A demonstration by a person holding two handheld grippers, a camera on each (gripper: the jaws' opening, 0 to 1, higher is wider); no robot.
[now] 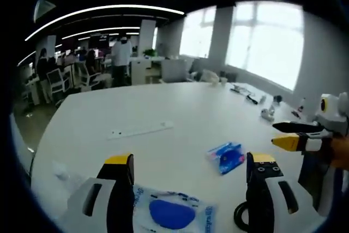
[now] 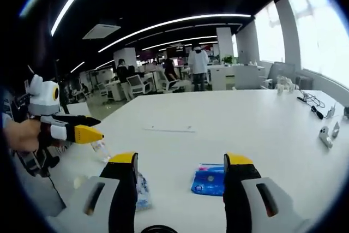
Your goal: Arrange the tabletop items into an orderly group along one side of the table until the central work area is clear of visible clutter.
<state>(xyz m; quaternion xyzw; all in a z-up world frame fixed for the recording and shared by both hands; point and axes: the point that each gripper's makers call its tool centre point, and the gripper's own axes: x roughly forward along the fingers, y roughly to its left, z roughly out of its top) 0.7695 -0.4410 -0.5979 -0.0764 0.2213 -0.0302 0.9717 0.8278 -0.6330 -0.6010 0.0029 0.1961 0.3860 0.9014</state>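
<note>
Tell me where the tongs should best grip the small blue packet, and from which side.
Probably the crinkled clear edge of the blue packet. It lies flat on the table, so come from above at a low angle. The right tongs, open, already face it.

White table (image 1: 163, 102) with blue packets (image 1: 226, 156), white strip (image 1: 140, 130).

A: The left gripper view sits low over the desk (image 1: 163, 107), facing across it toward the windows (image 1: 267, 42).

B: The right gripper view is equally low, facing the office. Both share the blue packet (image 1: 226, 156) (image 2: 208, 181).
</note>
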